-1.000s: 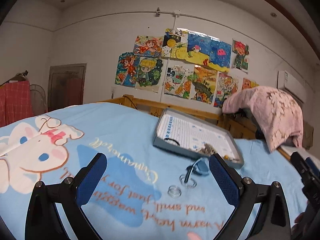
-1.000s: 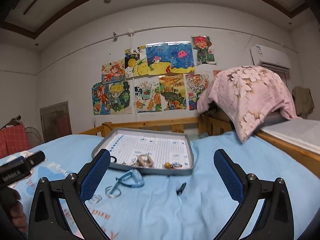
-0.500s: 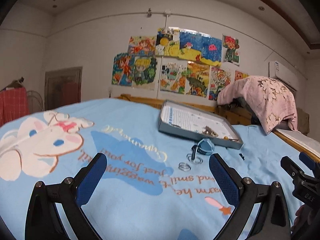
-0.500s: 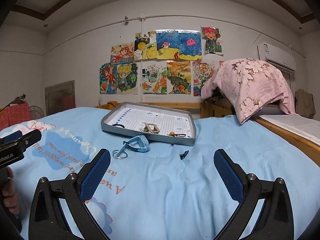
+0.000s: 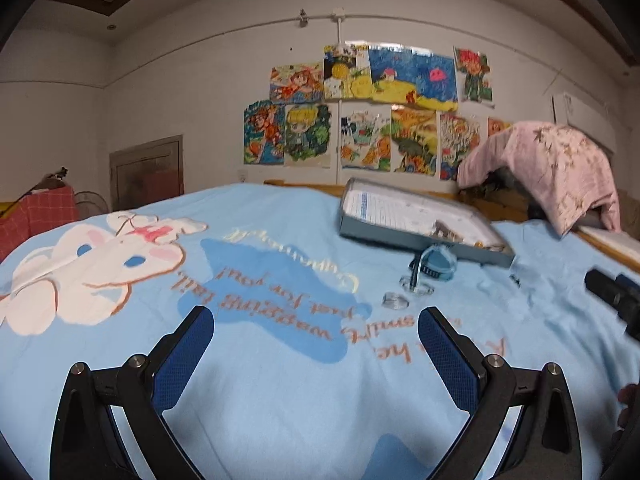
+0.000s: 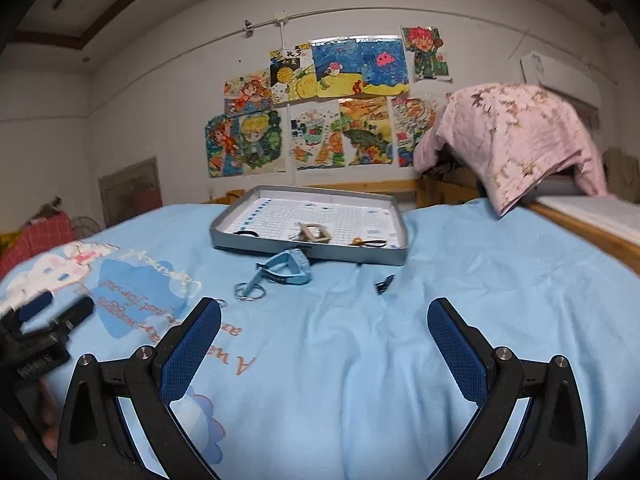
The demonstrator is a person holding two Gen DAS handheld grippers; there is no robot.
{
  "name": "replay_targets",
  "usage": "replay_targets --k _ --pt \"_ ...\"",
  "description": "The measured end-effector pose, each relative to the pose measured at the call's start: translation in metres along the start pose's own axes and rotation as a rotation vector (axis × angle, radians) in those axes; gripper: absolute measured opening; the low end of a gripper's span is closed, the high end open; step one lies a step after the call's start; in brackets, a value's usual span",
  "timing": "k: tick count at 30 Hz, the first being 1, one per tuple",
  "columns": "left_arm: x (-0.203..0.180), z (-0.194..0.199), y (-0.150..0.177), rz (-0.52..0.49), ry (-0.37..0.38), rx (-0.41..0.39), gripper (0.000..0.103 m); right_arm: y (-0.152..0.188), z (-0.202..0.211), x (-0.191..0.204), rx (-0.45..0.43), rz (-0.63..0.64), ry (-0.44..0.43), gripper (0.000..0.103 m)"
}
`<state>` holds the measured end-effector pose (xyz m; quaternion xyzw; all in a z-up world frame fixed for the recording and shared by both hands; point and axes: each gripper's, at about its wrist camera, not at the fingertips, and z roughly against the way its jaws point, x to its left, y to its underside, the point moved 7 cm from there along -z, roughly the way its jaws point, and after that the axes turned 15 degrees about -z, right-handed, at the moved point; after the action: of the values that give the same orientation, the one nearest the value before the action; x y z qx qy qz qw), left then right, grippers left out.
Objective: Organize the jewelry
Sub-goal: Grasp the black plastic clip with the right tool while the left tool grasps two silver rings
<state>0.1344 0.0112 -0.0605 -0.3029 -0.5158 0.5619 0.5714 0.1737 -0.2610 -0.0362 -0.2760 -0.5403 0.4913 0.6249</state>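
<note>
Jewelry is split between a shallow grey tray (image 6: 308, 254) and the blue bedspread (image 6: 460, 264) it sits on. Inside the tray, near its front wall, there's a beige buckle-like piece (image 6: 314, 233), a black loop (image 6: 248, 233) toward the left corner and a small gold bit (image 6: 362, 242) on the right. Just in front of the tray, on the spread, lies a blue strap (image 6: 286, 270) with clear rings (image 6: 249, 292) at its near end, and a small dark clip (image 6: 384, 283) sits off to the right, apart from the rest.

Both claws hang above the bed with nothing in them. The left gripper (image 5: 316, 344) has its blue pads spread wide, and the right gripper (image 6: 324, 336) is gaping the same way. Each one pokes into the other's view at the edge.

Room-wise: the bedspread has a white cartoon bunny (image 5: 92, 256) and orange lettering on the left half. A wooden bed rail (image 6: 360, 186) runs behind the tray, and the white wall above it is covered in colourful drawings (image 6: 320, 104). A pink flowered blanket (image 6: 516, 136) is draped over something at the right, next to a wooden side edge. A red checked cloth (image 5: 36, 216) sits off the left side.

Plenty of bare spread between the claws and the tray, and to the right of the clip.
</note>
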Motion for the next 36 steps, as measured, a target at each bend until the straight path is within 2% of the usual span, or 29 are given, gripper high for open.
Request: replay_targets --k 3,7,13,19,24,28,36 --pt "-0.003 -0.002 0.004 -0.013 -0.007 0.036 0.103 0.0 -0.006 -0.003 0.016 -0.031 -0.02 0.101" --pt "-0.003 -0.007 -0.002 -0.013 0.028 0.062 0.103 -0.004 -0.013 -0.006 0.031 -0.058 -0.054 0.101" --pt "-0.004 -0.041 -0.019 0.066 0.1 0.125 0.103 -0.011 -0.036 -0.007 0.057 -0.046 -0.036 0.101" --pt "-0.011 -0.08 -0.032 0.076 0.11 0.179 0.103 -0.023 -0.073 -0.006 0.084 0.004 -0.058 0.101" --pt "-0.013 -0.105 -0.045 0.112 0.107 0.166 0.103 -0.042 -0.106 -0.017 0.047 0.037 -0.07 0.101" --pt "-0.024 -0.128 -0.051 0.072 0.123 0.178 0.103 -0.054 -0.131 -0.024 0.008 0.048 -0.067 0.101" --pt "-0.045 -0.15 -0.023 0.02 0.202 0.223 0.102 -0.025 -0.195 -0.046 0.223 -0.045 -0.057 0.1"
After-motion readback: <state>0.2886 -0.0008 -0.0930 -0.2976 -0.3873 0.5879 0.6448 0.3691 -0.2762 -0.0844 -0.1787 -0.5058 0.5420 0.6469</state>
